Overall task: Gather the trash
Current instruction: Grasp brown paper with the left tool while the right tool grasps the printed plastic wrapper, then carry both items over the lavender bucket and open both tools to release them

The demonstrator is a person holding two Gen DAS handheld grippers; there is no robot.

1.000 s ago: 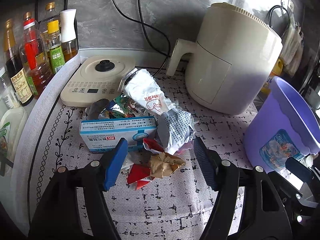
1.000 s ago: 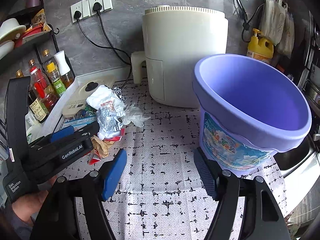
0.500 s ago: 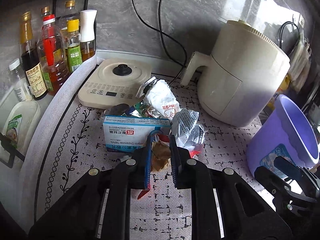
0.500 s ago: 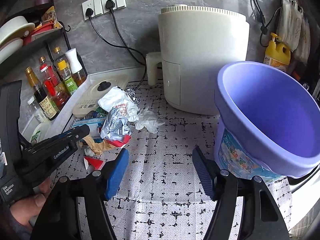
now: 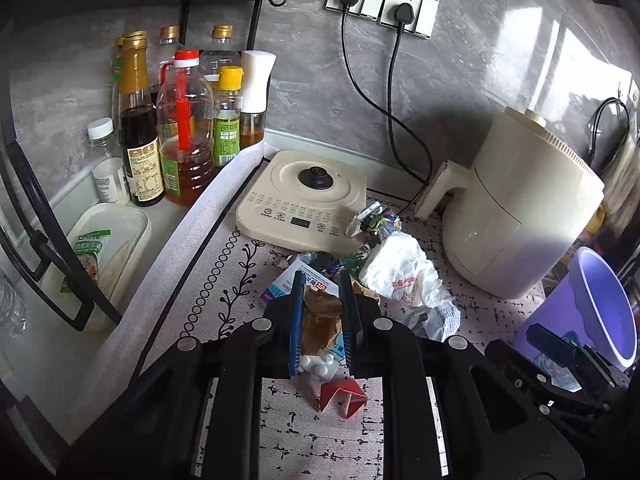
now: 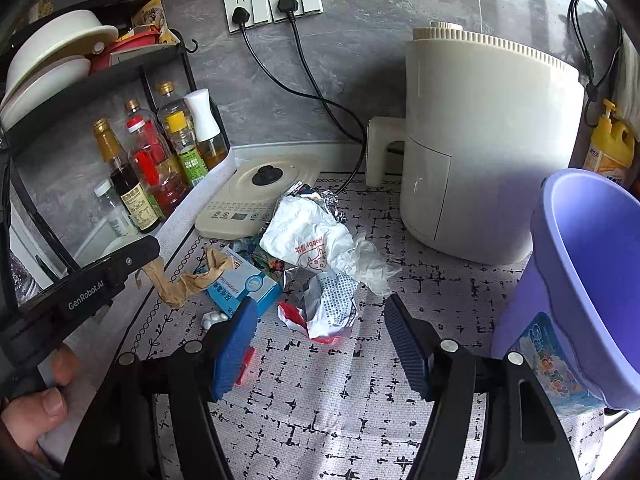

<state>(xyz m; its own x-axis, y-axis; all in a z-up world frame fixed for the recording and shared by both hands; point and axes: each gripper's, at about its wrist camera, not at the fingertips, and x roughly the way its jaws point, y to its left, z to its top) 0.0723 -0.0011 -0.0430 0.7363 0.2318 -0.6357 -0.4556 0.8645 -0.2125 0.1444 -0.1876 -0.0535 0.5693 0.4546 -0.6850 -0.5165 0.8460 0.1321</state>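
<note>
My left gripper [image 5: 322, 292] is shut on a crumpled brown paper wrapper [image 5: 320, 320] and holds it lifted above the counter mat; the wrapper hangs from it in the right wrist view [image 6: 188, 276]. Below lies the trash pile: a blue-and-white box [image 6: 248, 286], a white crumpled bag [image 5: 400, 276], a printed wrapper [image 6: 330, 306], a red scrap [image 5: 342, 396] and a small white piece [image 5: 318, 364]. The purple bucket [image 6: 580, 280] stands at the right. My right gripper [image 6: 320, 332] is open and empty, just before the pile.
A cream air fryer [image 6: 488, 152] stands behind the bucket. A flat cream cooker base [image 5: 304, 200] sits behind the pile. Sauce bottles [image 5: 180, 128] and a black rack [image 6: 80, 80] are at the left. Cables run to wall sockets [image 5: 380, 4].
My left gripper closed on the brown wrapper and lifted it up and back from the pile. My right gripper moved left toward the pile, staying open.
</note>
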